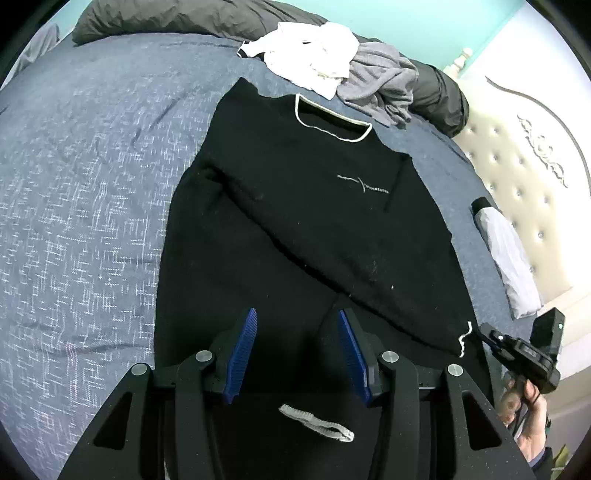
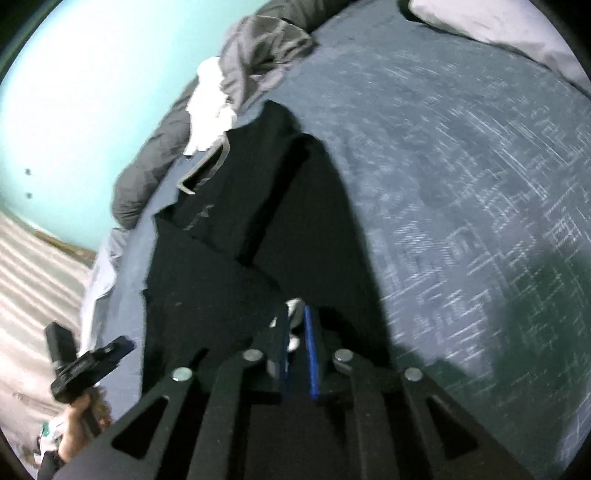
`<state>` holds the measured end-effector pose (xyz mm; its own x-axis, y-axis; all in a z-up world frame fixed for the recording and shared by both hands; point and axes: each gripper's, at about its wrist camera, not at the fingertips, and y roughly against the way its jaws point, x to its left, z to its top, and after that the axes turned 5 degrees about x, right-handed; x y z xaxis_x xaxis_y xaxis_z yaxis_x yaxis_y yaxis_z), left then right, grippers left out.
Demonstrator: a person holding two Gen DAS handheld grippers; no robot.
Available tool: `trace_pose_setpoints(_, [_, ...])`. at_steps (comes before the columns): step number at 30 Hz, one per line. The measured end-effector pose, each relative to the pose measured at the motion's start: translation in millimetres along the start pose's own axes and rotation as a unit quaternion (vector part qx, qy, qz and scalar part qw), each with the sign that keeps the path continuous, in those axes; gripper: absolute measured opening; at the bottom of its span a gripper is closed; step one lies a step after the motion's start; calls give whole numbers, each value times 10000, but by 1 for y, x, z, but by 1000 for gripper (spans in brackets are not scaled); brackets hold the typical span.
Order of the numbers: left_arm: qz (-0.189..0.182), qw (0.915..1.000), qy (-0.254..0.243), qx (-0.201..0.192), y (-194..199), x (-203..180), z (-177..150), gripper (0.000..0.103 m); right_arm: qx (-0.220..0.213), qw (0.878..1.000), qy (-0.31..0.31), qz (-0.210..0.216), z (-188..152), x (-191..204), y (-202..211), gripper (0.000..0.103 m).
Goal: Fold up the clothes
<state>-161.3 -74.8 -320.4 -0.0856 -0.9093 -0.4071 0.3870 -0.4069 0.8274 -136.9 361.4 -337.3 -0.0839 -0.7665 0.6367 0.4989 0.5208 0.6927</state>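
Observation:
A black sweater [image 1: 314, 221] with a white-trimmed collar [image 1: 332, 125] lies flat on the blue bedspread [image 1: 81, 184]. One sleeve is folded diagonally across its body. My left gripper [image 1: 297, 317] hangs open over the lower part of the sweater with nothing between its blue pads. A white cuff [image 1: 317, 421] lies on the fabric just under it. The right gripper [image 1: 491, 334] sits at the sweater's right edge beside another white cuff [image 1: 463, 339]. In the right wrist view, my right gripper [image 2: 295, 314] stands nearly closed, pinching that white cuff [image 2: 293, 306]. The left gripper [image 2: 123, 345] shows at lower left.
A white garment [image 1: 314, 55] and a grey one [image 1: 380, 81] lie crumpled beyond the collar, against a dark grey duvet [image 1: 166, 18]. A pale pillow [image 1: 509, 251] and a tufted headboard [image 1: 517, 166] are at the right. A hand [image 1: 532, 417] holds the right gripper.

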Motion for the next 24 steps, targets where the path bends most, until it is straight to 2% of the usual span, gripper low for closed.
trace_pose_setpoints(1, [-1, 10000, 3, -7, 1, 0, 0, 50, 36, 9999, 163, 14, 0, 7, 0, 36])
trace_pose_setpoints(2, [-3, 10000, 0, -11, 1, -1, 0, 50, 107, 9996, 260, 29, -1, 12, -3, 46])
trace_pose_setpoints(7, [-11, 10000, -23, -33, 5, -3, 0, 50, 469, 9979, 402, -174, -8, 19, -27, 46])
trace_pose_setpoints(9, [-11, 10000, -19, -46, 7, -3, 1, 50, 529, 9971, 472, -281, -10, 20, -32, 32])
trace_pose_setpoints(11, [0, 10000, -18, -63, 9, -2, 1, 50, 557, 9954, 656, -423, -12, 25, -34, 15])
trace_pose_setpoints(13, [5, 10000, -11, -76, 11, -1, 1, 50, 601, 9942, 716, -532, -15, 25, -35, 7])
trace_pose_setpoints(20, [10, 9999, 30, -128, 18, 4, 0, 50, 634, 9927, 917, -463, -22, 33, -27, 4])
trace_pose_setpoints(24, [38, 9999, 42, -142, 22, 8, 2, 50, 832, 9908, 950, -491, -28, 34, -29, 4])
